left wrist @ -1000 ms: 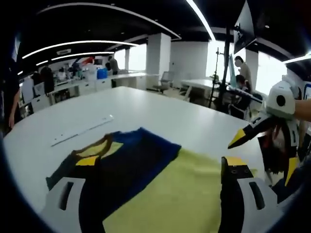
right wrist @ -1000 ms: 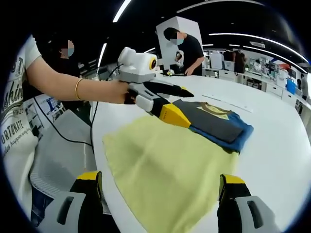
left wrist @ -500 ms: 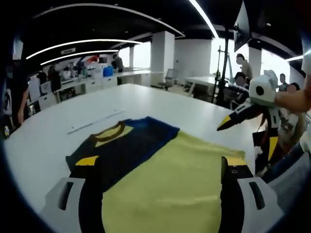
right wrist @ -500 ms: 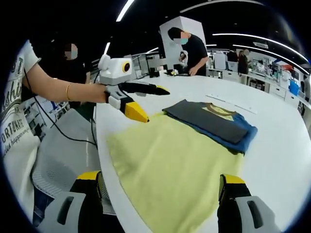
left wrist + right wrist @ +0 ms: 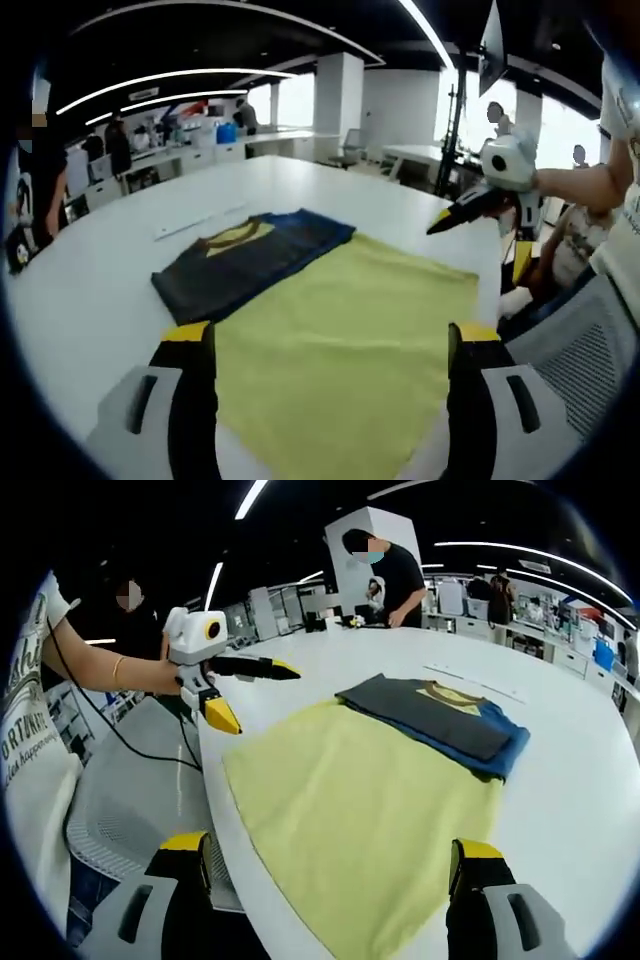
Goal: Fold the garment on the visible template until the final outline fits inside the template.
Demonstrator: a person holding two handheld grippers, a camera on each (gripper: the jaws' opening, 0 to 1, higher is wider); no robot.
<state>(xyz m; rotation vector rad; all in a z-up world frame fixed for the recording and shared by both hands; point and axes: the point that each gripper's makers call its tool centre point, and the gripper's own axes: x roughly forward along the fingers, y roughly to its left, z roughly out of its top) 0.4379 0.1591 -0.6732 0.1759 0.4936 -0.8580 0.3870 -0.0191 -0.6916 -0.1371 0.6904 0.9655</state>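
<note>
While the folded garment [image 5: 245, 262] is laid flat on the white table [image 5: 90, 300], its dark grey panel is seen on top with a blue layer peeking out along one edge and a yellow collar at the far end. Part of it is overlapped onto the far edge of the yellow template [image 5: 345, 345], a big pale-yellow sheet that's spread out flat and reaches right to the near table edge, so the garment is sitting mostly beyond the sheet rather than inside it. In the right gripper view the same garment [image 5: 440, 720] is found at the far right corner of the template [image 5: 350, 810]. Nothing is being gripped: the left gripper [image 5: 325, 345] is held spread wide above the near end of the sheet, and the right gripper [image 5: 330, 865] is spread just as wide over the near table edge. Each one is also caught in the other's view, off past the side of the sheet with yellow-tipped jaws parted. A thin white strip [image 5: 200, 222] is lying on the table beyond the garment. Office desks and a few people are visible further back.
</note>
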